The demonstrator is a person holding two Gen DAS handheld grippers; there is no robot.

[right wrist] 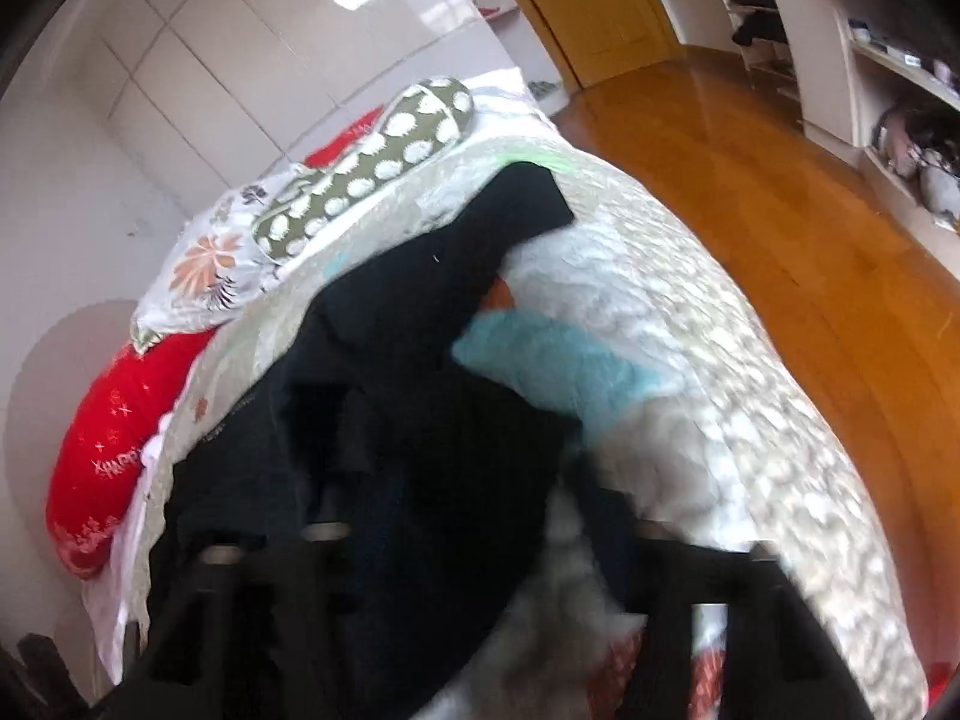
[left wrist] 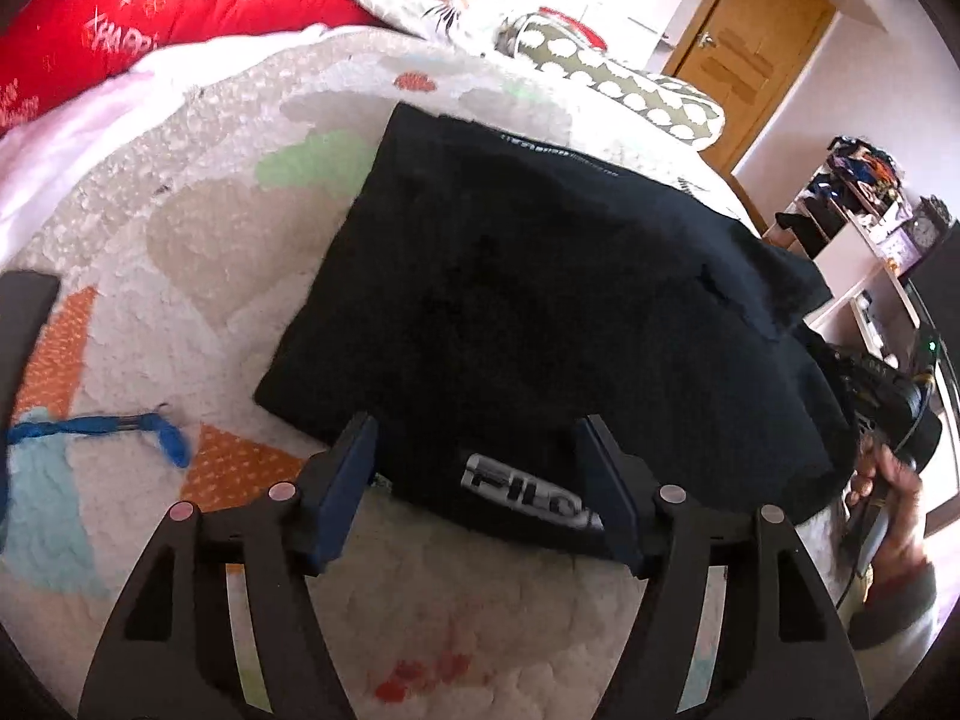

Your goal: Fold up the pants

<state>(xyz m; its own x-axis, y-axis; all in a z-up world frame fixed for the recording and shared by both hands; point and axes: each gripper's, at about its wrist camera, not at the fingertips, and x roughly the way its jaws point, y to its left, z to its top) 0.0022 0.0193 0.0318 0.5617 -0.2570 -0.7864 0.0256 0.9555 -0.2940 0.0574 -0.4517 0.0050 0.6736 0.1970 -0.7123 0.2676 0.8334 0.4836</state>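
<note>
Black pants [left wrist: 540,300] lie folded into a thick rectangle on a quilted bedspread [left wrist: 210,252]. My left gripper [left wrist: 480,486] stands open at the near edge. Its blue-padded fingers straddle the silver logo [left wrist: 528,489] without pressing on the cloth. At the pants' right edge a person's hand [left wrist: 894,504] holds the other gripper's handle. The right wrist view is blurred. There the pants [right wrist: 390,390] stretch away from my right gripper [right wrist: 468,480], whose dark fingers merge with the black cloth, so their spacing is unclear.
A red pillow [left wrist: 150,18], a floral pillow [right wrist: 204,264] and a dotted bolster [left wrist: 606,78] lie at the bed's head. A blue thread bundle [left wrist: 120,426] lies left of the pants. Beyond the bed's right edge are wooden floor [right wrist: 780,210], a door [left wrist: 756,42] and cluttered shelves [left wrist: 852,240].
</note>
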